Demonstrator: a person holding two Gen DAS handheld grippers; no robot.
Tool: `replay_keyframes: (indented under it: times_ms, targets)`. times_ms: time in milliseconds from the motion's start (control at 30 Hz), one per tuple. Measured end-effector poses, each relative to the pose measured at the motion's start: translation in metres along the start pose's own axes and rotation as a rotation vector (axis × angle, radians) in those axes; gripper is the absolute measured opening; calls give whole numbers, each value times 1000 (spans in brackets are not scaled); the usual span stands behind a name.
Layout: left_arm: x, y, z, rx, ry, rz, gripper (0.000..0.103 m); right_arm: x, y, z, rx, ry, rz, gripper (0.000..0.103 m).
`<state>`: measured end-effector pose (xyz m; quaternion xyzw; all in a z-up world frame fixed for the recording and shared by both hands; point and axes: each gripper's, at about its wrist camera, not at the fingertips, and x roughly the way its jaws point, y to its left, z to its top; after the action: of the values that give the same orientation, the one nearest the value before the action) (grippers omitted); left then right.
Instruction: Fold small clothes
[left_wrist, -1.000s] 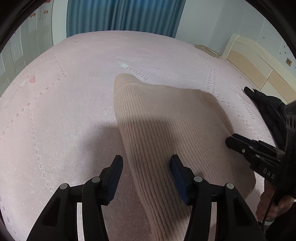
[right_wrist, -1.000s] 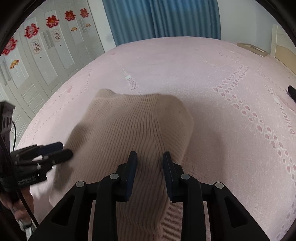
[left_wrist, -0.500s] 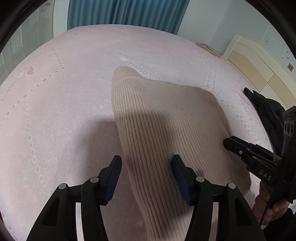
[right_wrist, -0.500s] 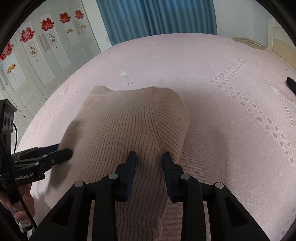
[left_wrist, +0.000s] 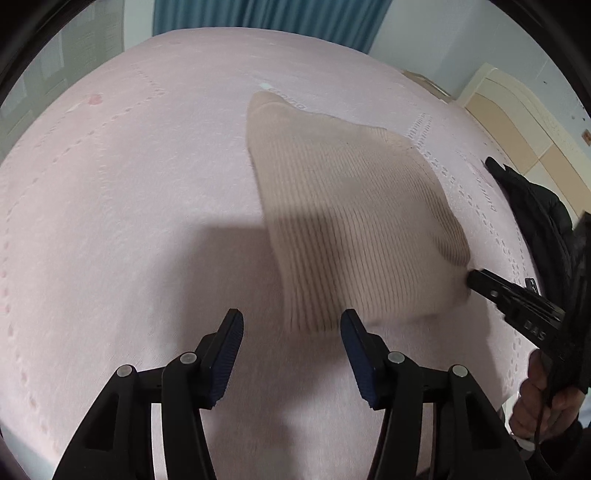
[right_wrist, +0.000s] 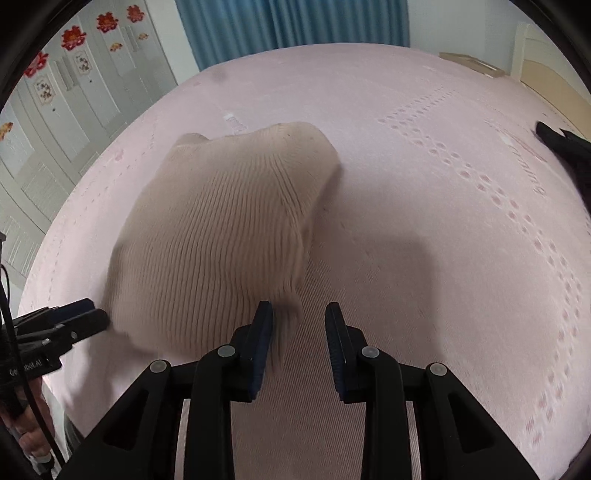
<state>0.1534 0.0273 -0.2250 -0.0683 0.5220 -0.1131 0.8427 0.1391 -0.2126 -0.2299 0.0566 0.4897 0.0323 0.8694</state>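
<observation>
- Knit (left_wrist: 351, 229) lies folded on the bed (left_wrist: 129, 184), mid-sheet, laid flat so it keeps its shape.
- Left gripper (left_wrist: 291, 352) at the knit's near edge, fingers spread, nothing between them; the hem sits just past the tips.
- Right gripper (right_wrist: 299, 341) at the knit's near right corner, fingers apart and empty; left pad (right_wrist: 262, 332) touches or overlaps the fabric edge, hard to tell through blur.
- Likely let go of; fold looks done or nearly so.
- Dark garment (left_wrist: 535, 206) well right of the knit, probably awaiting its turn.
</observation>
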Motion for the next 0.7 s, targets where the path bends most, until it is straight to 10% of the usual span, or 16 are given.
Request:
replay_keyframes:
  times_ms: [233,700]
  targets:
    - [-67,-11,-8,-26,-96,33,61,-71,3,-12,47,-49,-39,39]
    - [-175,-46,-32,25,-253,157,86,-190,26,-31,48,-204,-86,96]
